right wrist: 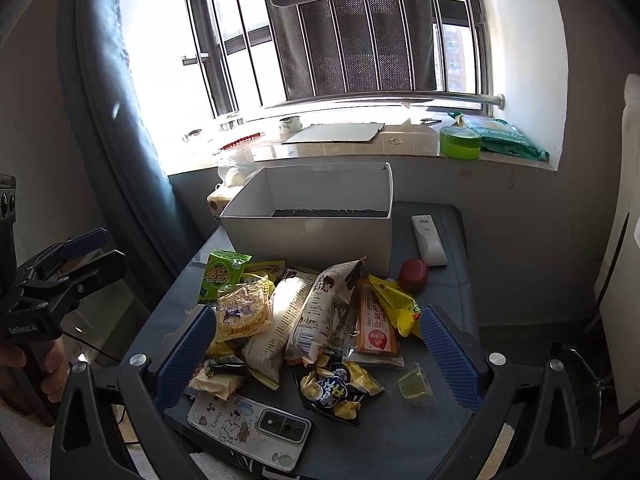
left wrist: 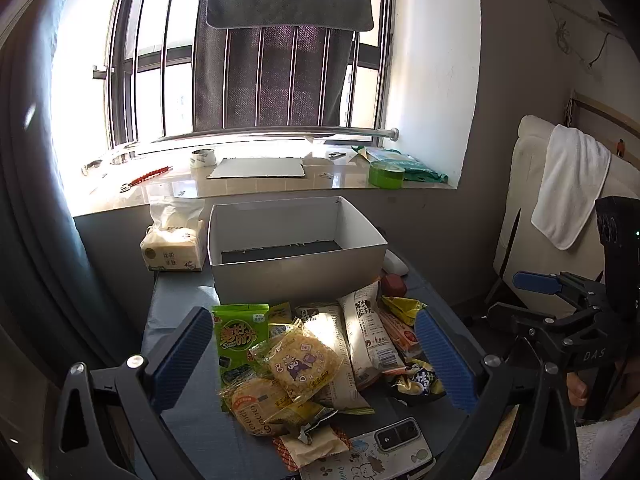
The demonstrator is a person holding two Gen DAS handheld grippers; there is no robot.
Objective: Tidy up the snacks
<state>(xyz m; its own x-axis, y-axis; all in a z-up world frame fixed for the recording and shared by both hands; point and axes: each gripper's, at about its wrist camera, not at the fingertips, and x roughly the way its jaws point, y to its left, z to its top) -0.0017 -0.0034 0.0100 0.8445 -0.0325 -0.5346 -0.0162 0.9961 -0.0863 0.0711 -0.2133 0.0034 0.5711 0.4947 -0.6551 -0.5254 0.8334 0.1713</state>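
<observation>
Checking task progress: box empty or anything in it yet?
Seems empty: the box shows only bare walls and dark floor; near floor hidden. Snacks lie outside.

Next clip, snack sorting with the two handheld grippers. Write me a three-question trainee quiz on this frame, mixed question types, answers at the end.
1. True or false: the white box already holds several snack packets.
2. Multiple choice: the red round object lies nearest to which item? A) the phone B) the white remote C) the tissue pack
3. Fill in: the left gripper and the right gripper both have their jaws ____ above the snack pile.

Key: 1 false, only its dark bottom shows; 2 B; 3 open.
</observation>
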